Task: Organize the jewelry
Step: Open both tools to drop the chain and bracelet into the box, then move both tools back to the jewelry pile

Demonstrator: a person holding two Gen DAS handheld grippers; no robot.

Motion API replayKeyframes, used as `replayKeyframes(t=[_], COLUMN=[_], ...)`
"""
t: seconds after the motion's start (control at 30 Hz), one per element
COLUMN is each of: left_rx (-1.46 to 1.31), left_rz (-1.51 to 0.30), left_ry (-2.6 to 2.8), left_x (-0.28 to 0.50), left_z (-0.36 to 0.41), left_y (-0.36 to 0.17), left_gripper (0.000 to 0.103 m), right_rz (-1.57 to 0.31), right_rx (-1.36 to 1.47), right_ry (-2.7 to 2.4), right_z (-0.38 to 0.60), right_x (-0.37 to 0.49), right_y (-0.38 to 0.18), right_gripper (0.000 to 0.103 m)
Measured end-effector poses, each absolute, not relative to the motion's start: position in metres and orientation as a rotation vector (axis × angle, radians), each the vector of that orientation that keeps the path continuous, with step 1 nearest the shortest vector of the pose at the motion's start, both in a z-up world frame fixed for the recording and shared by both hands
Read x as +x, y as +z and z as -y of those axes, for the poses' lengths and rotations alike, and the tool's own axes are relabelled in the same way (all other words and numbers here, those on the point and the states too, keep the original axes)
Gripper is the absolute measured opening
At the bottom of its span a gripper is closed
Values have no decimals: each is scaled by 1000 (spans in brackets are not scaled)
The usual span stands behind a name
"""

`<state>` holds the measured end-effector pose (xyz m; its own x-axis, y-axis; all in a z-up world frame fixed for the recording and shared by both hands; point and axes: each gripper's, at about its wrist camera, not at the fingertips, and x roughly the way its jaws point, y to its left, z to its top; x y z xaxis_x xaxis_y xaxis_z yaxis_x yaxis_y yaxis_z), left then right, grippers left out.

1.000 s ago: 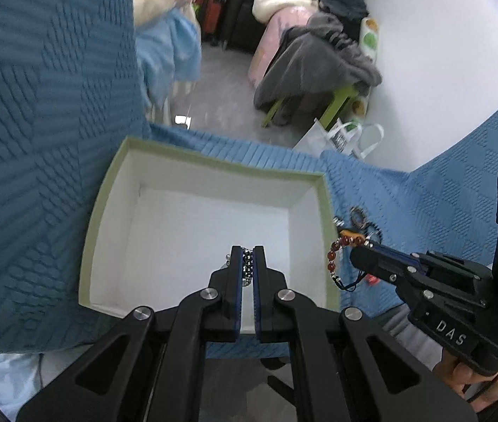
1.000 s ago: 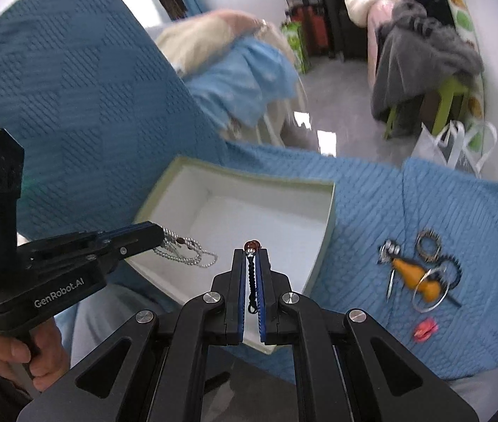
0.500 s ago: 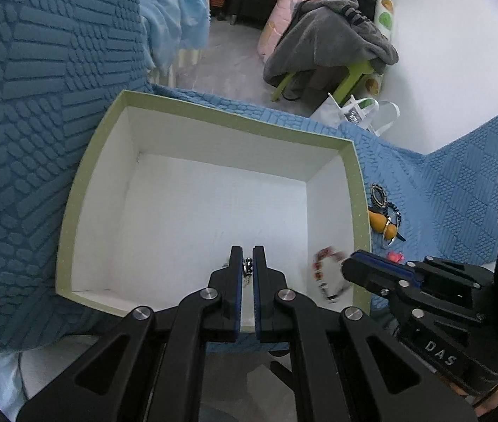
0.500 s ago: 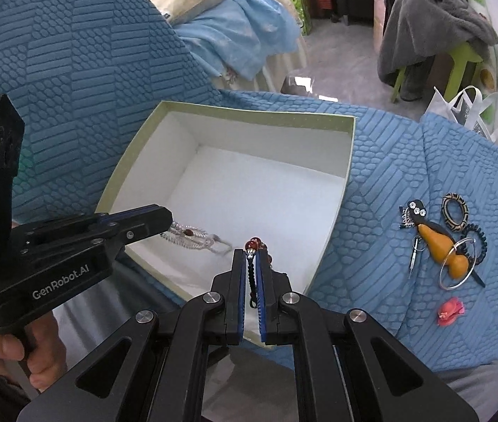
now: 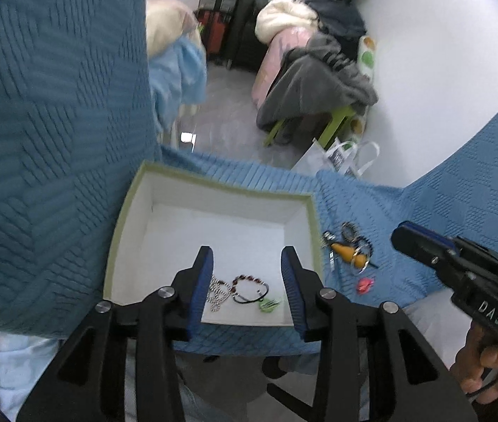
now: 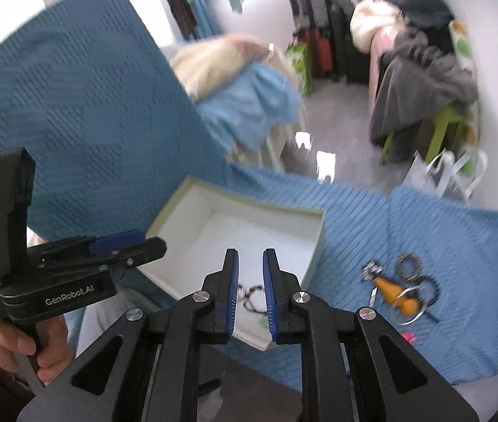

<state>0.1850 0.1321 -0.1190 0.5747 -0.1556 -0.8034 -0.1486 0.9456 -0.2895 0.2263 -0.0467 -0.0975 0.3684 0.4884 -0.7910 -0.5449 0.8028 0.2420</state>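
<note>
Both claws have just been opening and grip nothing: left gripper [image 5: 247, 258] wide, right gripper [image 6: 250, 263] narrower; silver chain [image 5: 218, 293] and beaded bracelet [image 5: 249, 286] lie at the box's [image 5: 122, 218] near edge; remaining trinkets [image 5: 349, 251] sit tangled on the blue blanket [image 5: 425, 207] beside it, so one pinch may drag several.

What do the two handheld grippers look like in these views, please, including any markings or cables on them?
Both are matte black with silver pivot bolts and blue ribbed finger pads. The left gripper reads "GenRobot.AI" in white on its side; the right gripper reads "DAS", and a thin black cable runs below its handle. No sleeves are clearly visible.
</note>
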Motion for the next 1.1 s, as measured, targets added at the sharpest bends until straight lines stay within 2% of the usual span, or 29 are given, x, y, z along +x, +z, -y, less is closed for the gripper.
replayKeyframes(t=[0.27,0.5,0.73,1.1], left_rx=[-307,-270,-237,-203], left_rz=[-837,-767,-752,-750], left_ry=[-32,-73,-124,-177], left_x=[160,141,128,104], left_z=[-109,-85,-57,-13], left_y=[-60,-29,-25,-31], left_gripper=[41,41,41,41], right_rz=[-843,-769,-733,-734], right_rx=[-30,-19,-6,11], right_ry=[620,580,523,451], right_z=[88,116,146,182], right_x=[196,168,146,112], right_y=[-38,-11,-2,-18], right_gripper=[13,13,13,13])
